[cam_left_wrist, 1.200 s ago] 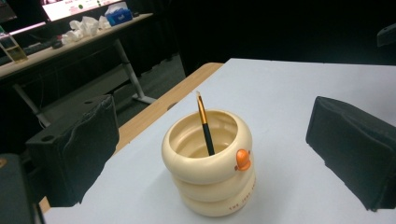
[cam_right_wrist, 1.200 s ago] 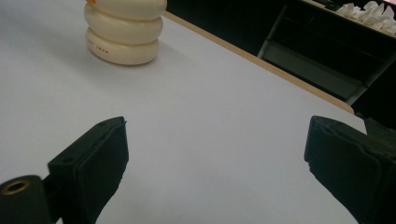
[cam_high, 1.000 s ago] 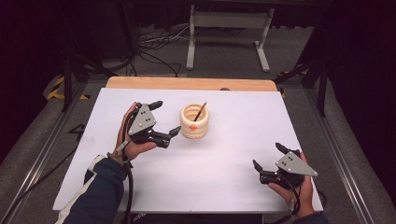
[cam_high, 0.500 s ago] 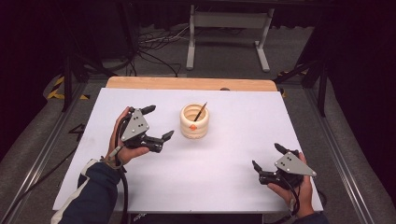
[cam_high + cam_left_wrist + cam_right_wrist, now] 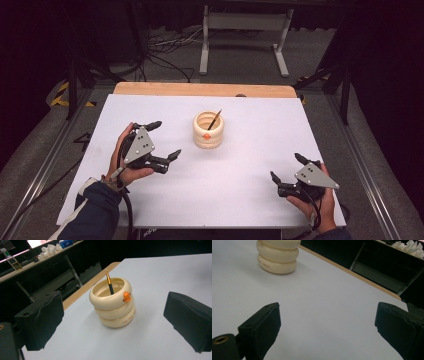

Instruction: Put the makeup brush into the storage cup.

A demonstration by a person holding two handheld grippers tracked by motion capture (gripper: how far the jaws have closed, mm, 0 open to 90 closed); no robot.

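Note:
A cream ringed holder (image 5: 208, 130) with an orange beak stands upright mid-table, a dark pencil (image 5: 214, 120) leaning inside it. The left gripper view has the same holder (image 5: 113, 305) and pencil (image 5: 109, 285) between and beyond the jaws. My left gripper (image 5: 165, 138) is open and empty, a little left of the holder and apart from it. Near the front right edge my right gripper (image 5: 286, 167) is open with nothing in it. The right gripper view catches the holder (image 5: 278, 255) far off at top left.
A white sheet (image 5: 240, 180) covers the table, with a wooden strip (image 5: 200, 89) along its far edge. Behind stand a grey metal frame (image 5: 242, 30) and floor cables (image 5: 165, 47). Another bench (image 5: 37, 262) with clutter appears behind in the left gripper view.
My left gripper has drawn back to the left and toward me, away from the holder, still open. The right gripper has barely moved.

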